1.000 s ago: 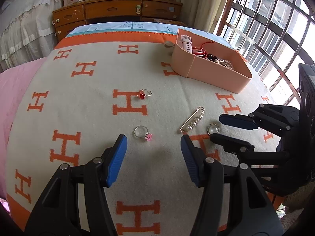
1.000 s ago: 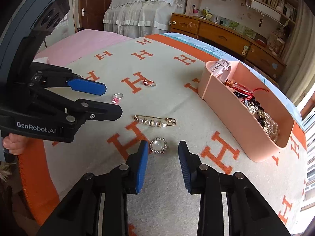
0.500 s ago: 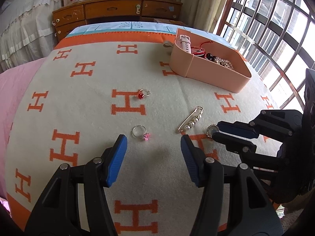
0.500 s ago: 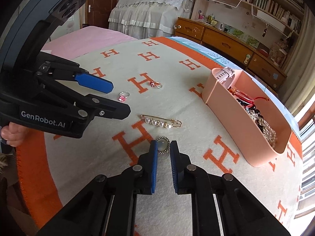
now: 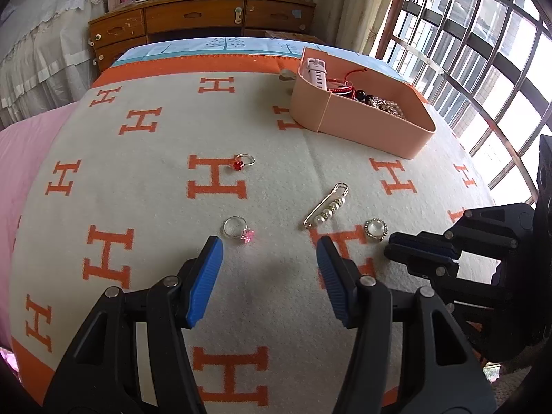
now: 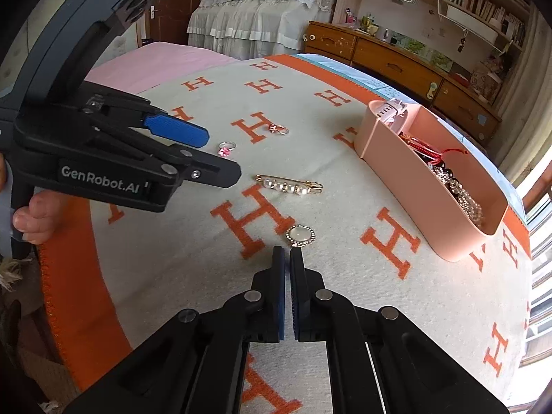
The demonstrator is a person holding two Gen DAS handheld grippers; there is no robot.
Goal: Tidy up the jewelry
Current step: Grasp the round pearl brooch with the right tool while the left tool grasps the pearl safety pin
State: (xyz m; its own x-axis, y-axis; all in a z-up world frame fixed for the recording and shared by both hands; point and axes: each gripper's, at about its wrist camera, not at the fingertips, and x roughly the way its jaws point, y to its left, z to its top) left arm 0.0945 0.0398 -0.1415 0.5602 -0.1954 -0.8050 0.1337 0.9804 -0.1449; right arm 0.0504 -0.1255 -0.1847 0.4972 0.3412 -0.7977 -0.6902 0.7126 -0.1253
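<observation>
A round pearl brooch (image 6: 301, 236) lies on the blanket just past my right gripper's tips (image 6: 287, 253); the gripper is shut and the brooch sits outside the pads, also in the left wrist view (image 5: 376, 229). My left gripper (image 5: 269, 252) is open and empty above the blanket, near a pink-stone ring (image 5: 238, 229). A gold pearl pin (image 5: 326, 208) and a red-stone ring (image 5: 243, 162) lie further out. The pink jewelry box (image 5: 372, 127) holds a watch, red cord and beads.
The blanket (image 5: 138, 207) with orange H marks covers a bed. A wooden dresser (image 5: 207, 17) stands behind it, and a barred window (image 5: 483, 51) is to the right. A white-draped bed (image 6: 258, 10) stands further back.
My right gripper has shut from open and drawn back, so the pearl brooch that was between its pads now lies just beyond the tips. The left gripper has stayed in place.
</observation>
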